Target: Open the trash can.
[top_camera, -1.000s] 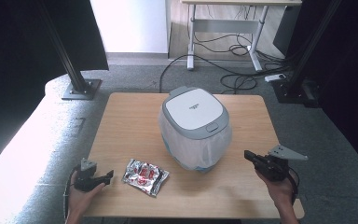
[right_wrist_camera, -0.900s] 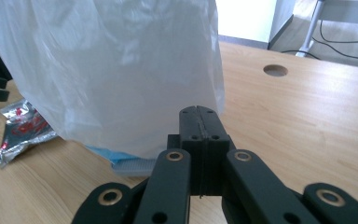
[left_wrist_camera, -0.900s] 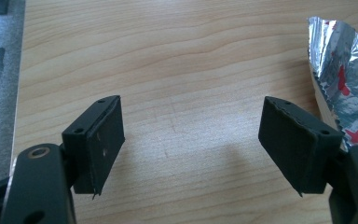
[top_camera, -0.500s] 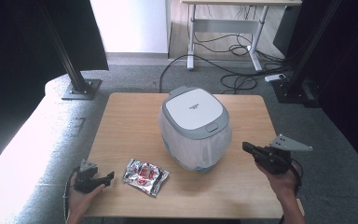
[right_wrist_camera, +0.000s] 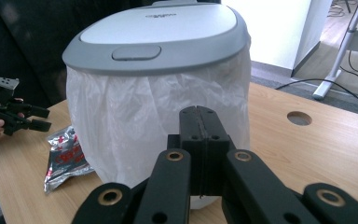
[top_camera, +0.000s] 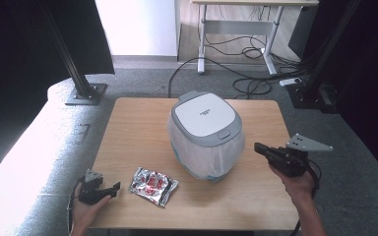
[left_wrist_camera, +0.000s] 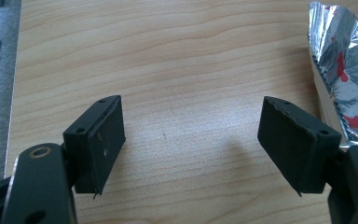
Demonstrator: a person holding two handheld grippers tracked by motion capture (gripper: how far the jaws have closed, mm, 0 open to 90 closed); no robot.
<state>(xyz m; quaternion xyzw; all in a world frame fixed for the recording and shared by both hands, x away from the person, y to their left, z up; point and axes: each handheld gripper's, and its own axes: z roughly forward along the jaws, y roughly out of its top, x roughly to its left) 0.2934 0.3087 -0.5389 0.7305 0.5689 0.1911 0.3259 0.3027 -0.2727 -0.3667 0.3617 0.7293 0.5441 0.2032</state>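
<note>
On the wooden table (top_camera: 138, 128) a white trash bin (top_camera: 204, 135) stands mid-table, grey-rimmed lid (right_wrist_camera: 161, 30) closed, white bag liner (right_wrist_camera: 135, 121) draped down its sides. Small grey writing on the lid is too small to read. Left of the bin, apart from it, lies a silver foil packet (top_camera: 153, 185) with red print, letters not legible. Right gripper (top_camera: 266, 151) hovers just right of the bin, jaws clenched together, nothing between them. Left gripper (top_camera: 112, 187) sits at the near-left table edge just beside the packet, jaws spread, empty.
</note>
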